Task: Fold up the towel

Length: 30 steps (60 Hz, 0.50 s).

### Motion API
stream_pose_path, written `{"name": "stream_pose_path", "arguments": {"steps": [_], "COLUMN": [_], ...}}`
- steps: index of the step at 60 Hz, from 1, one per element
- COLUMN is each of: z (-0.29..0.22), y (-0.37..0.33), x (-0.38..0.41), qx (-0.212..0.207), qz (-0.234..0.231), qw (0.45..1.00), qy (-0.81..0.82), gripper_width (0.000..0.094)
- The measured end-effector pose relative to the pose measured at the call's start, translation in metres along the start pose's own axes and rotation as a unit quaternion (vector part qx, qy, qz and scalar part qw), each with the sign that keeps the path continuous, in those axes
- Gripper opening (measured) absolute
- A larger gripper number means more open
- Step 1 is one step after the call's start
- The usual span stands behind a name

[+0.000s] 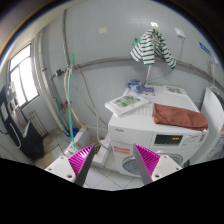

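My gripper (pixel 113 160) is spread wide and holds nothing. The towel (pixel 180 117) lies in a brown heap on the white table (pixel 150 128), beyond my fingers and well apart from them — I think it is not folded yet. All the folding is left.

Folded towel (pixel 180 117) beyond open fingers (pixel 79 160)

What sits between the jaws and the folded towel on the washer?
In the gripper view, only the bare white top of the washer lies between the open gripper and the rust-coloured towel. The booklet lies off to the side.
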<state>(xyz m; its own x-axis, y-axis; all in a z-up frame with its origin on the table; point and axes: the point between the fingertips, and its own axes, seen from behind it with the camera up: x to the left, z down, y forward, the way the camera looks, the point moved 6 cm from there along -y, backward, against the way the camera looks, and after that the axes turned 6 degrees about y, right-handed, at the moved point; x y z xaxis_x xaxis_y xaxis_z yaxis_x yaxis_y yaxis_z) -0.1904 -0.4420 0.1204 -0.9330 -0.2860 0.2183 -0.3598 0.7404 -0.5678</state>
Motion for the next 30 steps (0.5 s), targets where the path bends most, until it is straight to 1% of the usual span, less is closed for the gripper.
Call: {"name": "stream_pose_path", "arguments": {"steps": [3, 16, 23, 30], "z": [-0.003, -0.029, -0.054, -0.087], "y": [0.003, 0.033, 0.076, 0.132], "x": [-0.005, -0.047, -0.092, -0.143], "qx": [-0.002, -0.020, -0.032, -0.044], "qz": [0.007, 0.068, 0.099, 0.127], "qw": [1.000, 0.997, 0.995, 0.990], "qy": [0.004, 0.011, 0.001, -0.033], "gripper_width": [0.0799, 0.0796, 0.0792, 0.0793]}}
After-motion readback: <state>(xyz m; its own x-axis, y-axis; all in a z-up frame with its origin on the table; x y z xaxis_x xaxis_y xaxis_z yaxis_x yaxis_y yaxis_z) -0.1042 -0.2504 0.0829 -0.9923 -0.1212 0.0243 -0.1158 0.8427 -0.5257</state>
